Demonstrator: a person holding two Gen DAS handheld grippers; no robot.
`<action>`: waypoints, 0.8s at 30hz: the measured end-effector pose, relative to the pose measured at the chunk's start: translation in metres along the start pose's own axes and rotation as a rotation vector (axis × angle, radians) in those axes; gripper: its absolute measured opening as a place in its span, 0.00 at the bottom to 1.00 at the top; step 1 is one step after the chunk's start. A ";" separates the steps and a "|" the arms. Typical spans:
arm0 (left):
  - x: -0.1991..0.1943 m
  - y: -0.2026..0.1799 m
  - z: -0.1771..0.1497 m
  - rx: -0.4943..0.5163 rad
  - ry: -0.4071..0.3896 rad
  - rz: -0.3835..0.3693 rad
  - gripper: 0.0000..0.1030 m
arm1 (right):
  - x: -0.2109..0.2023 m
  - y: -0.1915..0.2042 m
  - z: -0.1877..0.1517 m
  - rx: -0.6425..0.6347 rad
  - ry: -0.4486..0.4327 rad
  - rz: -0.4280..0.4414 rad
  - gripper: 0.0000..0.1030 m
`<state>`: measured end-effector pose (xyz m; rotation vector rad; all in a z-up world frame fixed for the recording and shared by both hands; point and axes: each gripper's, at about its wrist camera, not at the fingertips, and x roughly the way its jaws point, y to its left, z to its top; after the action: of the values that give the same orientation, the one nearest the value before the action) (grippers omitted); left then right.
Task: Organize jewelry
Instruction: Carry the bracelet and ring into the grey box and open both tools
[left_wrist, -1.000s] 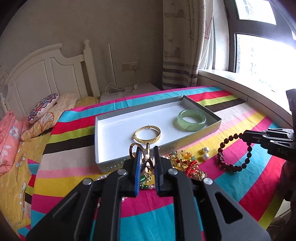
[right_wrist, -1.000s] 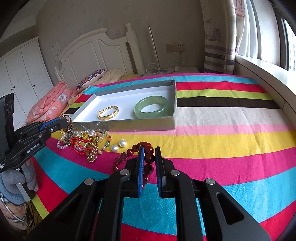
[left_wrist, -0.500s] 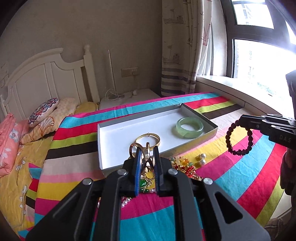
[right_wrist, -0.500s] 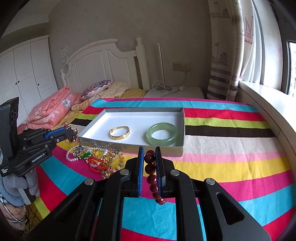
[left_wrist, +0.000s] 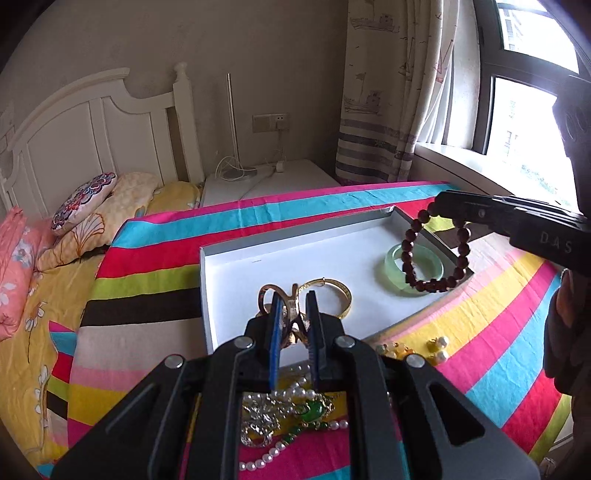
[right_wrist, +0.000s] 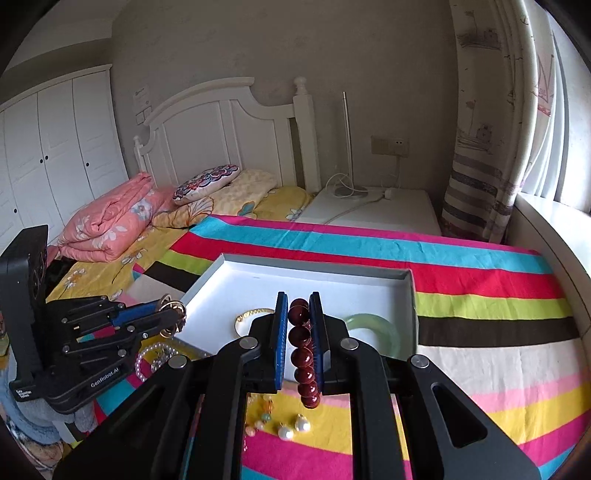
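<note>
Both fingers (left_wrist: 291, 314) (right_wrist: 299, 314) tight around jewelry (right_wrist: 303, 347)

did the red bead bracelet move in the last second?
Yes. The red bead bracelet, off the striped cloth, now hangs from the right gripper over the white tray.

A striped bedspread (right_wrist: 480, 280) carries a white tray (right_wrist: 317, 271), loose pearls (right_wrist: 293, 428) and necklaces (left_wrist: 288, 413).

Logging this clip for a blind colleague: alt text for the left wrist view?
The left gripper pinches gold rings above a white tray on a striped bedspread, while the right gripper dangles a dark bead bracelet over a green bangle.
</note>
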<state>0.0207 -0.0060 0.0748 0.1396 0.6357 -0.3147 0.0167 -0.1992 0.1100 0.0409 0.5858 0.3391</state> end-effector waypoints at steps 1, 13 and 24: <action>0.005 0.002 0.003 -0.005 0.006 0.004 0.11 | 0.007 -0.001 0.005 0.011 0.008 0.004 0.12; 0.065 0.028 0.022 -0.058 0.094 0.081 0.11 | 0.093 -0.009 0.035 0.128 0.130 0.017 0.12; 0.082 0.031 0.009 -0.067 0.127 0.113 0.50 | 0.110 -0.017 0.031 0.102 0.134 0.001 0.73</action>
<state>0.0983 0.0010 0.0339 0.1311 0.7605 -0.1763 0.1249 -0.1779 0.0745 0.1172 0.7359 0.3142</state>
